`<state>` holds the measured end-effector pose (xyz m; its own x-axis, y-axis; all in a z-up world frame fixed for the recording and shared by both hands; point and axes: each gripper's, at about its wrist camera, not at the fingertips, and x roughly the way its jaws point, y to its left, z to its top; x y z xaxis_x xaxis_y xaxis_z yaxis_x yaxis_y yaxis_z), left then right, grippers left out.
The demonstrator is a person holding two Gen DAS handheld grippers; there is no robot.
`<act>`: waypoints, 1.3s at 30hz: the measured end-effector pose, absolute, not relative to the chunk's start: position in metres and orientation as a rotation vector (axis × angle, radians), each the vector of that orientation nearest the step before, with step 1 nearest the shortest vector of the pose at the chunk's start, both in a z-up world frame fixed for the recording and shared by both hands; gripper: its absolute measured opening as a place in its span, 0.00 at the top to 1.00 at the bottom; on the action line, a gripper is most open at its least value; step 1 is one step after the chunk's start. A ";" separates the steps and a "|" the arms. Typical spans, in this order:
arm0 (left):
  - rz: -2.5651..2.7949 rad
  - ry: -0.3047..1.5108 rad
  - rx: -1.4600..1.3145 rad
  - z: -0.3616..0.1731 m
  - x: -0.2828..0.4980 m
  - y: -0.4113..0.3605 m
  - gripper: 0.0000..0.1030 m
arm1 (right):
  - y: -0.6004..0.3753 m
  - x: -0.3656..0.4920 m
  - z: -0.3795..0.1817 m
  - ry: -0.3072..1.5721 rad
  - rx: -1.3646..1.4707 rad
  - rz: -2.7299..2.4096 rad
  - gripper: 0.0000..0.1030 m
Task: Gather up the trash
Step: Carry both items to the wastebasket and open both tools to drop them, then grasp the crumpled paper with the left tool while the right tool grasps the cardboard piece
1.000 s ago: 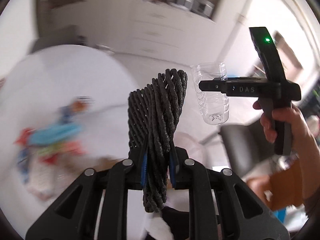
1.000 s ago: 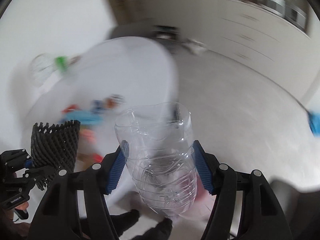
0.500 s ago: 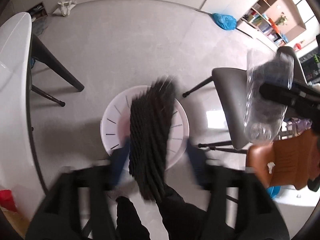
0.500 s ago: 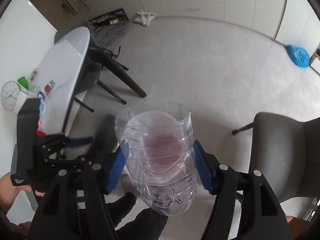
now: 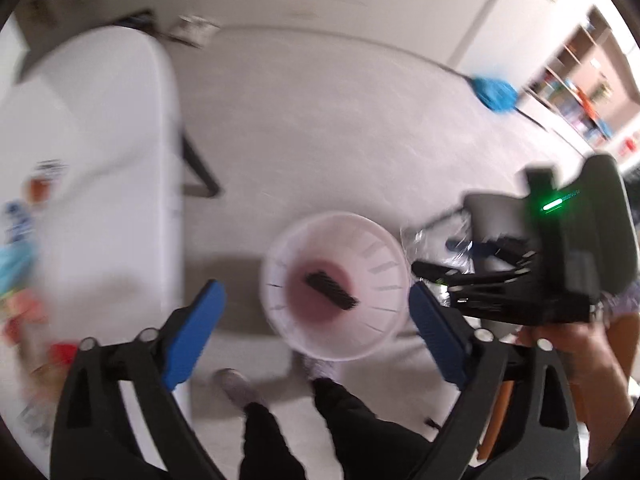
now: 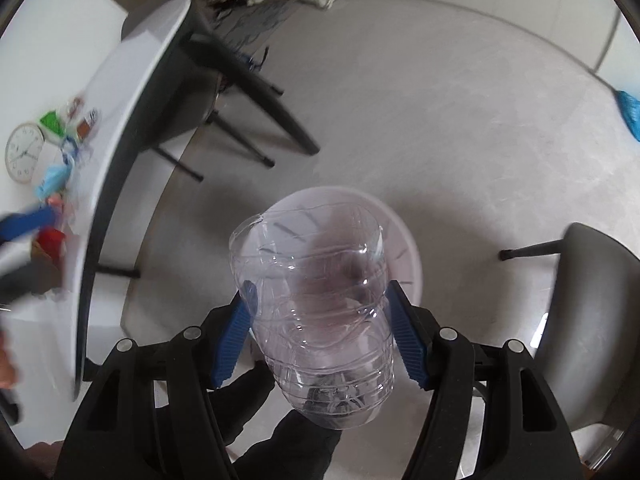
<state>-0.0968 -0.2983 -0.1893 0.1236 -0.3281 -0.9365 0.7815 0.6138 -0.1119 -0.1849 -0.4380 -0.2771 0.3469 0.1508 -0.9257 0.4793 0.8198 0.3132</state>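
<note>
Gripping a ribbed clear bottle (image 6: 320, 308), the right tool (image 6: 320, 332) hovers; left tool (image 5: 316, 332), just opened, empty above the round bin (image 5: 384, 276).

White bin (image 5: 384, 280) with a pinkish bottom and grey slits holds black netting (image 5: 331, 291); clear ribbed bottle (image 6: 320, 320); blue ridged pads (image 6: 406, 340); white table (image 6: 132, 80).

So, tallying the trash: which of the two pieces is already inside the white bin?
The black mesh netting, lying on the white bin bottom; the clear plastic bottle remains clamped in the right gripper.
</note>
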 end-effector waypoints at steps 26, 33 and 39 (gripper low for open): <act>-0.283 1.094 0.102 -0.100 -0.035 0.042 0.07 | -0.251 -0.078 -0.055 0.900 0.286 -0.005 0.02; -0.270 1.152 0.078 -0.158 -0.018 0.062 0.07 | -0.202 -0.056 -0.059 0.954 0.251 0.056 0.02; -0.265 1.204 0.133 -0.211 0.000 0.057 0.12 | -0.182 -0.046 -0.066 0.997 0.244 0.041 0.02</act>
